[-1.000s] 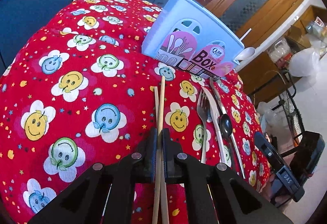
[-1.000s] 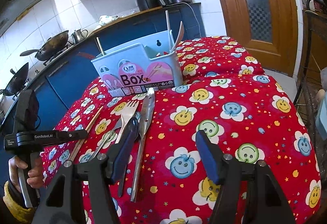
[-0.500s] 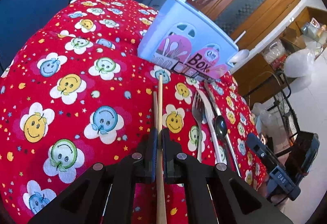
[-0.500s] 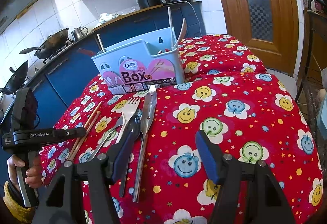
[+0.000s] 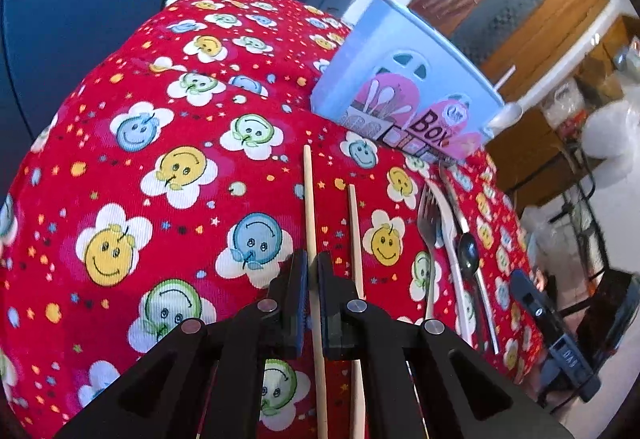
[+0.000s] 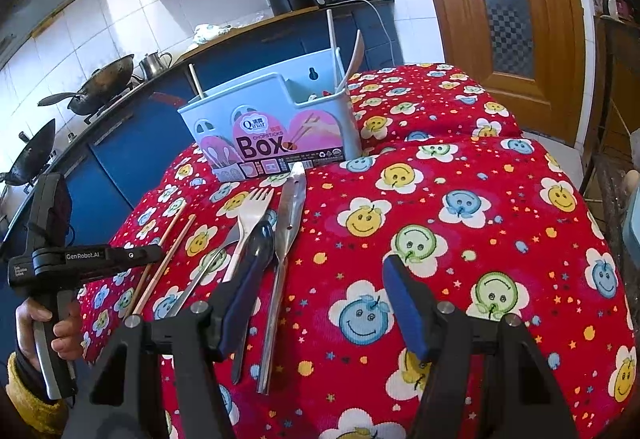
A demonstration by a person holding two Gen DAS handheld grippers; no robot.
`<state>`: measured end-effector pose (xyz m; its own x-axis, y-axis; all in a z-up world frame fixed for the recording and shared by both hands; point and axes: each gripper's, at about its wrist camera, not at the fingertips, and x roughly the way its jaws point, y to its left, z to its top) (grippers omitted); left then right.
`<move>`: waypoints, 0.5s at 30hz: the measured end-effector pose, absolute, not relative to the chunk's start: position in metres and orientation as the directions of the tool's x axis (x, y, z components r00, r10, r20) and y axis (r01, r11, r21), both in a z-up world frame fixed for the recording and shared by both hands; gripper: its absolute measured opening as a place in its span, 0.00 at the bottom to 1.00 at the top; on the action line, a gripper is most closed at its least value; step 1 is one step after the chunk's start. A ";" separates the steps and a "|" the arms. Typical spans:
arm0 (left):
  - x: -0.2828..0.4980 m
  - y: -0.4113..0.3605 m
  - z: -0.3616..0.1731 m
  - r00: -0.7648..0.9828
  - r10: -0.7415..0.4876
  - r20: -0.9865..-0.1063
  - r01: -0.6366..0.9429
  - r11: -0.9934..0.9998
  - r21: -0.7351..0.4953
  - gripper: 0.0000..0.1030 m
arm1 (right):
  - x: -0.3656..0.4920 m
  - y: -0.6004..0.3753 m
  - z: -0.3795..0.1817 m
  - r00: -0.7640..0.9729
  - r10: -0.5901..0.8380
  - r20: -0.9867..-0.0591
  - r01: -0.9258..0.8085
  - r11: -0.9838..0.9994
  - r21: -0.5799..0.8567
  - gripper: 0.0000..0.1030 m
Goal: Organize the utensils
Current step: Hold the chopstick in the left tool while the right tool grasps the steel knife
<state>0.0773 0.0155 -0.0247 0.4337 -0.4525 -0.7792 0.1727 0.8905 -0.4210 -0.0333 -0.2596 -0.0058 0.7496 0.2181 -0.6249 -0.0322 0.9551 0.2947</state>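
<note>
Left wrist view: left gripper (image 5: pixel 313 271) fingers pinch one wooden chopstick (image 5: pixel 308 199) mid-shaft; its mate (image 5: pixel 354 235) lies just beside on the red cloth (image 5: pixel 120 159). Light, stiff, slim, likely to pivot. Utensil box (image 5: pixel 400 95) beyond. Right gripper (image 6: pixel 320 303) fingers spread, empty.

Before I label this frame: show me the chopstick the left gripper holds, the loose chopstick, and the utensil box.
held chopstick (image 5: pixel 309 207), left wrist view, on its bare shaft ahead of the jaws.
loose chopstick (image 5: pixel 354 223), left wrist view, mid shaft on the cloth.
utensil box (image 6: pixel 272 143), right wrist view, on its labelled front wall.
</note>
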 end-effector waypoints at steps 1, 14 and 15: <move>0.079 0.013 -0.024 0.424 -0.443 -0.790 0.181 0.896 -0.405 0.05 | -0.033 -0.259 -0.005 0.747 0.219 -0.627 -0.036 0.956 0.292 0.64; 0.077 0.016 -0.011 0.454 -0.441 -0.774 0.229 0.898 -0.377 0.04 | 0.003 -0.253 0.001 0.560 0.255 -0.788 -0.122 0.966 0.226 0.53; 0.077 0.017 -0.008 0.468 -0.445 -0.763 0.230 0.896 -0.380 0.04 | 0.005 -0.251 0.000 0.534 0.257 -0.805 -0.139 0.967 0.216 0.51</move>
<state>0.0766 0.0168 -0.0076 0.4684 -0.4447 -0.7635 0.2305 0.8957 -0.3803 0.0049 -0.2511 0.0001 0.5344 0.2565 -0.8054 -0.1387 0.9665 0.2158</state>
